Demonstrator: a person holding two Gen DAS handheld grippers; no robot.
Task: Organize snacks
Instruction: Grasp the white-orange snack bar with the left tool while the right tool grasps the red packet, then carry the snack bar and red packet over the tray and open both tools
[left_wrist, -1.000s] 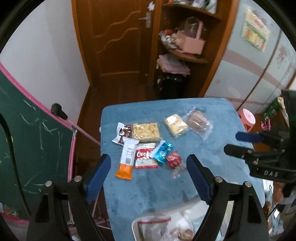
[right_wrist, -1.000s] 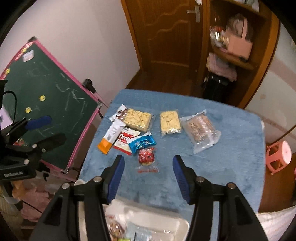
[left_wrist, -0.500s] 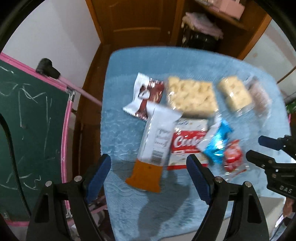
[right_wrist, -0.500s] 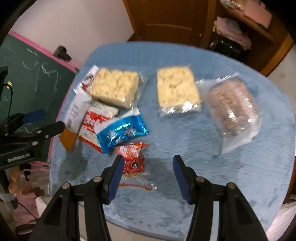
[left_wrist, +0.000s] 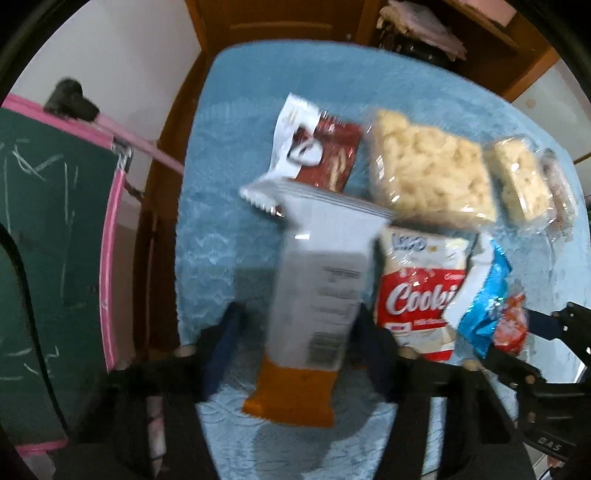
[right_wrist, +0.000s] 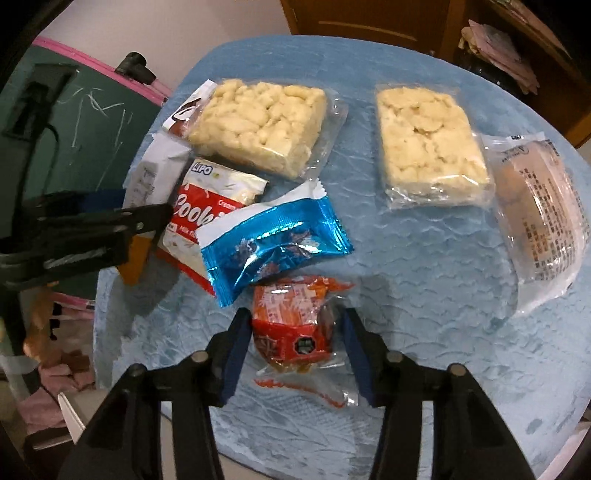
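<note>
A long white snack wrapper with an orange end and a printed barcode (left_wrist: 314, 306) lies on the blue textured tablecloth (left_wrist: 229, 192) at the left of the cluster of snacks, and the left gripper (left_wrist: 295, 332) straddles it: its blue-padded fingers (left_wrist: 221, 343) stand on either side of the wrapper, the jaws having just been closing around it, though the blur hides whether the pads already press on it. The right gripper (right_wrist: 295, 343) stands over a small red and orange foil packet in a clear sleeve (right_wrist: 295, 328), which lies near the front edge of the cloth; its jaws too have just been closing, with the packet between the blue pads (right_wrist: 236, 354), the left pad just at the packet's side and the right pad a little apart from it. Touching the red packet's upper edge is a shiny blue and white foil pouch (right_wrist: 273, 243), which overlaps a red and white cookie packet marked "Cookies" (right_wrist: 207, 214). Behind those lies a clear bag of pale puffed-rice cake (right_wrist: 262, 122), partly covering a brown and white wrapper (left_wrist: 317, 151). A second clear bag of pale cake (right_wrist: 432, 147) sits apart to the right, and beside it a clear bag holding a brown bun with printed text (right_wrist: 543, 218). Beyond the left edge of the table stands a green chalkboard with a pink frame (left_wrist: 55, 229).
</note>
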